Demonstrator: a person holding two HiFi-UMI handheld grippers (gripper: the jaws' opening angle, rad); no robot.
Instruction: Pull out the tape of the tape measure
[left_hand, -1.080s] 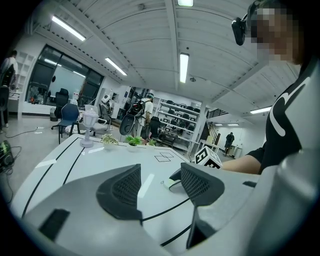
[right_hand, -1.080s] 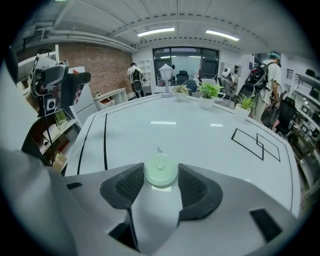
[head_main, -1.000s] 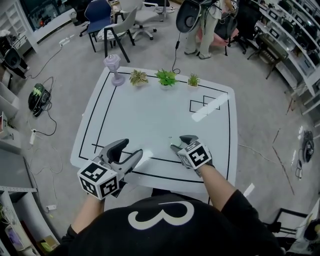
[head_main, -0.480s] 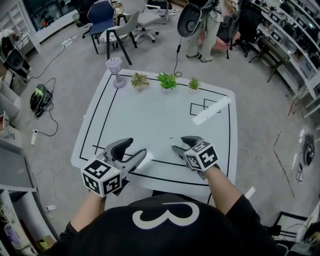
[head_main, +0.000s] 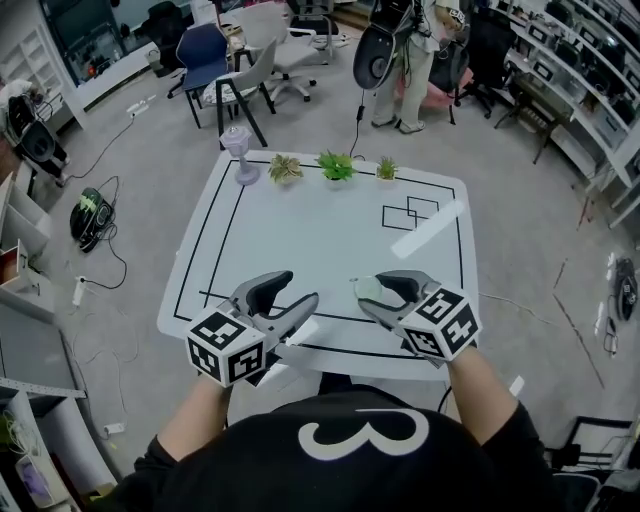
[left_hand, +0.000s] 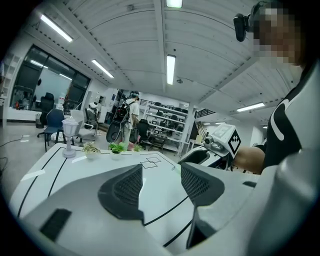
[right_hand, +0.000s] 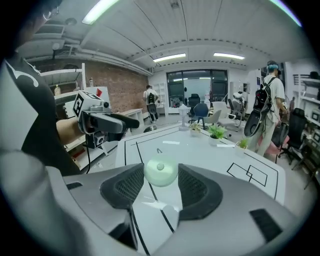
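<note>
The tape measure (right_hand: 160, 171) is a small, round, pale green case. My right gripper (right_hand: 161, 178) is shut on it, with a pad pressed on each side. In the head view the tape measure (head_main: 367, 288) shows at the tips of the right gripper (head_main: 385, 293), held above the white table (head_main: 320, 240) near its front edge. No pulled-out tape is visible. My left gripper (head_main: 298, 297) hovers to the left of it, open and empty. From the left gripper view, the left gripper (left_hand: 160, 181) has only table between its jaws, and the right gripper (left_hand: 200, 156) lies beyond.
At the table's far edge stand a small lilac lamp (head_main: 240, 155) and three potted plants (head_main: 336, 166). Black tape lines border the table, with two overlapping rectangles (head_main: 410, 213) at the far right. A small loop-shaped thing (right_hand: 159, 150) lies on the table. Chairs and people stand beyond.
Both grippers have risen toward the head camera. The right one has come up more, carrying the tape measure off the table. The left gripper has stayed open.
</note>
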